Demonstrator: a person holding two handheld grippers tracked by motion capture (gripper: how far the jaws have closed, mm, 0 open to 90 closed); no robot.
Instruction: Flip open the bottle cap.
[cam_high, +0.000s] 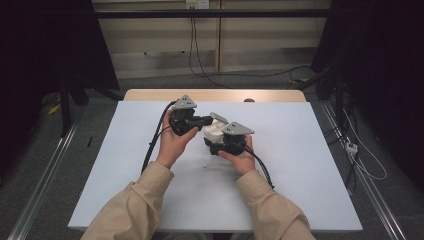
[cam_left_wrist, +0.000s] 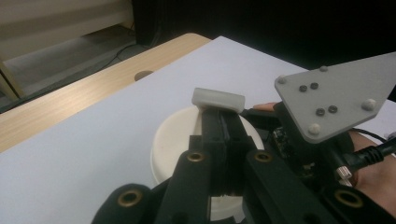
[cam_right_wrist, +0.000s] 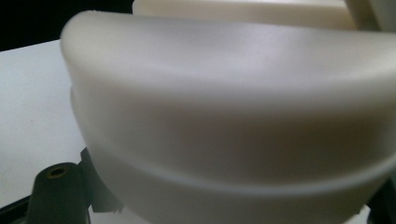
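A round, cream-white plastic container (cam_high: 214, 131) sits near the middle of the pale grey tabletop (cam_high: 300, 165), between the person's two hands. Seen from the left gripper view, it is a squat, smooth-walled tub with a rounded rim, and a small translucent grey block (cam_left_wrist: 218, 99), apparently a tab or handle, stands at its top.

The left gripper (cam_high: 202, 120) reaches in from the left, and its black fingers (cam_left_wrist: 224, 135) are clenched together on that grey block, pinching it just below its top edge. The right gripper (cam_high: 216, 146) comes in from the near side; its fingers are closed tight on the container's wall or rim, though exactly where they bite is hidden behind the tub's curved side, which looms right in front of the right gripper view (cam_right_wrist: 233, 116).

The container looks light and stiff, a moulded piece that should not flex much under the fingers. Its surface is glossy and curved, so it is likely slippery: a pinch on the rounded wall could slide off, whereas the rim gives an edge to catch. The small block is the natural place to pull, but it looks narrow and perhaps brittle, so a steady, straight pull seems safer than a twist. The container needs bracing while the block is worked.
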